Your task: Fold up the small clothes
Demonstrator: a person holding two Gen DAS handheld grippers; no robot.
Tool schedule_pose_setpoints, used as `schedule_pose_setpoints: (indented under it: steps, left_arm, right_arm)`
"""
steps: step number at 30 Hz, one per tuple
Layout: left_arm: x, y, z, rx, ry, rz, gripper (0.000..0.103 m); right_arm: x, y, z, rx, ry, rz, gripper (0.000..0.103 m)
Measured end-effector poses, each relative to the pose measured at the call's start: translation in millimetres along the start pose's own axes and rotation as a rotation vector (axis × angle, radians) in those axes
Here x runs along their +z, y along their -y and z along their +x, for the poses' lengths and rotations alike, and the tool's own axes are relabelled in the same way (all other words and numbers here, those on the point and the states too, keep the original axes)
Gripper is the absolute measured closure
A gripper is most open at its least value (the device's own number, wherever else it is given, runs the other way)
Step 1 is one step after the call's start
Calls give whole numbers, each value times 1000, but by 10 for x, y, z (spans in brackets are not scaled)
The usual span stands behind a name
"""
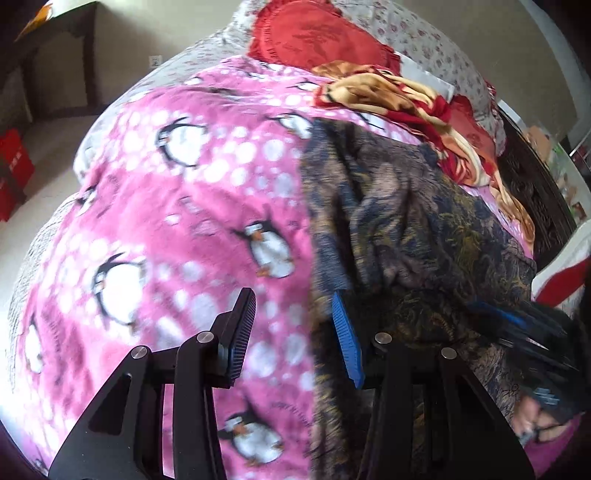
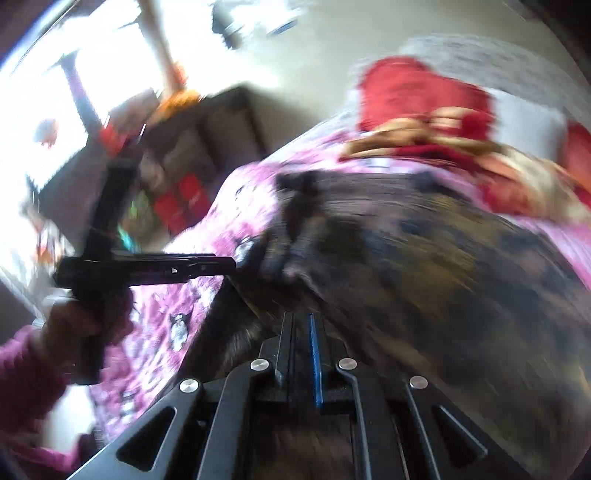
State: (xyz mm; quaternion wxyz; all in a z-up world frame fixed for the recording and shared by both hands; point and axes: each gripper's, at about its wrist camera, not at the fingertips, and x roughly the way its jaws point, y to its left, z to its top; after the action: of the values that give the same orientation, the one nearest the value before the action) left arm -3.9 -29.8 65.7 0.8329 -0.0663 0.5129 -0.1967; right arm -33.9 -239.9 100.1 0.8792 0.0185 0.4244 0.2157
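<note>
A dark patterned garment (image 1: 399,229), navy, brown and gold, lies crumpled on a pink penguin blanket (image 1: 177,206). My left gripper (image 1: 295,314) is open and empty, its jaws straddling the garment's left edge just above the blanket. In the right wrist view, which is blurred, the garment (image 2: 424,251) fills the middle. My right gripper (image 2: 301,325) is shut, apparently on a fold of the garment at its near edge. The right gripper also shows blurred in the left wrist view (image 1: 532,332). The left gripper shows from the side in the right wrist view (image 2: 236,264).
A red cushion (image 1: 314,33) and a red-and-gold blanket (image 1: 399,99) lie at the far end of the bed. A flowered sheet (image 1: 436,44) lies beneath. Red boxes (image 1: 11,166) stand on the floor at left. A dark headboard (image 1: 532,192) is at right.
</note>
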Motion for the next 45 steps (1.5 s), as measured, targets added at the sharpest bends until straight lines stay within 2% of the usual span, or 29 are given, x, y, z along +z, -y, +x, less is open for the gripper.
schedule_pose_setpoints:
  steps: [3,5,6,8,9,10,12,14,15,16,18,21,24,26,28,29,31,34,36,38,40,41,42,43,45]
  left_arm:
    - [-46,-166,-89,20,7,-11,57]
    - [-77,-271,-129,34,12,-21,42]
    - [-95,-344,-153,34,18,-40,40]
    - [-119,-446,-185,16,19,-73,40]
    - [-132,-486,-195,8,16,-86,40]
    - [-144,-513,-201,5,16,-91,40]
    - [-173,-538,-201,4,17,-96,40]
    - [-200,-530,-182,1,13,-94,40]
    - [-215,-513,-174,4,11,-92,40]
    - [-228,-498,-176,4,13,-91,40]
    - [-251,-476,-192,-11,11,-94,40]
    - [-278,-482,-222,-23,0,-92,40]
    - [-294,-513,-227,-15,-1,-102,40]
    - [-300,-526,-228,-21,-1,-118,40]
    - [-302,-517,-252,-29,0,-122,40]
    - [-303,-511,-276,-35,4,-119,40]
    - [-311,-506,-326,-33,18,-109,40]
    - [-301,-490,-356,-29,32,-110,40]
    - [-282,-438,-329,-42,31,-121,40]
    - [-268,-343,-308,-59,18,-121,40]
    - [-262,-195,-333,-84,24,-90,40]
    - [-260,-118,-354,-90,33,-67,40]
    - [-253,-24,-370,-93,43,-38,40]
    - [-237,46,-369,-93,47,-20,40]
    - [-198,205,-337,-103,48,13,40]
  right_arm:
    - [147,-137,494,7,-76,-81,97]
    - [188,-176,709,-18,-109,-125,97]
    - [208,-198,806,-49,-124,-155,97]
    - [212,-201,897,-93,-144,-180,88]
    - [211,-187,902,-103,-142,-174,72]
    - [214,-180,877,-101,-131,-167,49]
    - [194,-198,774,-112,-88,-179,39]
    - [179,-230,699,-155,-43,-225,39]
    - [187,-225,706,-171,-44,-231,39]
    - [211,-200,758,-182,-59,-218,44]
    - [252,-157,852,-155,-81,-186,50]
    - [244,-177,939,-155,-120,-206,50]
    - [215,-235,889,-146,-97,-238,50]
    - [210,-179,974,-167,-128,-223,66]
    - [214,-75,1017,-177,-141,-178,92]
    - [234,-36,984,-165,-134,-146,94]
    - [295,89,783,-54,-104,-16,94]
    - [316,44,507,31,-54,49,94]
    - [286,-9,559,78,-69,72,94]
    - [214,-68,788,85,-130,94,86]
    - [130,-46,940,62,-205,121,85]
    - [106,-13,859,75,-183,141,85]
    - [95,47,722,95,-151,165,81]
    - [77,149,539,100,-113,198,68]
    - [-15,403,116,56,-17,258,50]
